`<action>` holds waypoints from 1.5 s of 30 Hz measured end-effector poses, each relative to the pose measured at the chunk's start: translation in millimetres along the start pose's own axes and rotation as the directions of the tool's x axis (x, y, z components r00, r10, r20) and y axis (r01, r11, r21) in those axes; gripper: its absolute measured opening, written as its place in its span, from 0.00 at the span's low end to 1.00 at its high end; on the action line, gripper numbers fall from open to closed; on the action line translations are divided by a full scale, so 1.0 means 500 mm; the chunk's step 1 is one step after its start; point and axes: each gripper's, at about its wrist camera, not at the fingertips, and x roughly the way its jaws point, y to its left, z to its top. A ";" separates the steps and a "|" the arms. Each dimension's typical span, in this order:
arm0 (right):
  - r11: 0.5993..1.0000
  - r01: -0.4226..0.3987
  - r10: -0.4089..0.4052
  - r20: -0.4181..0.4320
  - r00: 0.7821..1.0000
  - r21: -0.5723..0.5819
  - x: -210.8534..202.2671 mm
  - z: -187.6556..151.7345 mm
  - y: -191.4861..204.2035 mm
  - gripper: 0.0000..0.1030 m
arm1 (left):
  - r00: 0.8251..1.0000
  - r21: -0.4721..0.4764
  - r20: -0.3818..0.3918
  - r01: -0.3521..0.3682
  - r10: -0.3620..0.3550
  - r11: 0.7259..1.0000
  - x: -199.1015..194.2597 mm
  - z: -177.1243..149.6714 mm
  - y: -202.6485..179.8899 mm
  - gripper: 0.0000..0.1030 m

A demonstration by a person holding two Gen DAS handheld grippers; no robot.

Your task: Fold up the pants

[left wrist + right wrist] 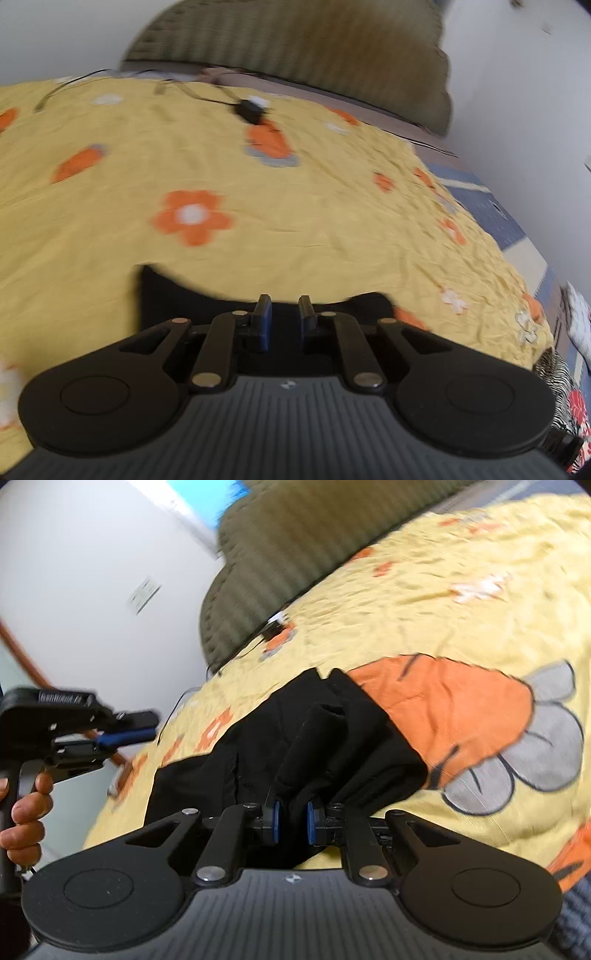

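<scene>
Black pants (258,746) lie bunched on a yellow flowered bedspread (443,609). My right gripper (293,821) is shut on a fold of them, and the cloth fills the gap between its blue pads. My left gripper (142,725), held by a hand (26,812), hovers in the air to the left of the pants. Its fingers stand a little apart with nothing between them. In the blurred left wrist view the left gripper (285,317) shows the same narrow gap, and an edge of the pants (166,295) lies on the bedspread (295,221) just beyond the fingertips.
An olive ribbed headboard cushion (295,48) stands at the far end of the bed against a white wall. A small black charger (249,110) with its cable lies on the bedspread near it. A blue patterned sheet (491,206) shows at the bed's right edge.
</scene>
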 end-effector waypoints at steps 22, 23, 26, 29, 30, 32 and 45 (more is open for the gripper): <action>0.647 0.333 -0.282 0.190 0.940 -0.686 0.178 0.056 0.210 0.62 | 0.995 -0.107 -0.087 -0.060 0.051 0.992 0.004 -0.133 0.139 0.33; 0.634 0.375 -0.353 0.178 0.918 -0.676 0.210 0.061 0.191 0.62 | 0.994 -0.109 -0.094 -0.058 0.048 0.992 0.006 -0.138 0.142 0.33; 0.621 0.417 -0.421 0.167 0.892 -0.664 0.228 0.064 0.141 0.71 | 0.995 -0.097 -0.097 -0.034 0.024 0.995 0.005 -0.148 0.150 0.35; 0.592 0.456 -0.395 0.254 0.883 -0.664 0.195 0.064 0.192 0.75 | 0.995 -0.079 -0.095 -0.018 0.010 0.997 0.011 -0.149 0.152 0.39; 0.574 0.429 -0.314 0.297 0.902 -0.698 0.184 0.056 0.229 0.75 | 0.996 -0.074 -0.093 -0.013 0.006 0.997 0.013 -0.150 0.151 0.40; 0.526 0.340 -0.199 0.277 0.940 -0.780 0.197 0.044 0.305 0.75 | 0.996 -0.082 -0.094 -0.001 -0.006 0.997 0.013 -0.150 0.148 0.46; 0.612 0.331 -0.344 0.135 0.929 -0.719 0.207 0.119 0.198 0.75 | 0.987 -0.145 -0.098 0.116 -0.131 0.983 0.024 -0.160 0.137 0.76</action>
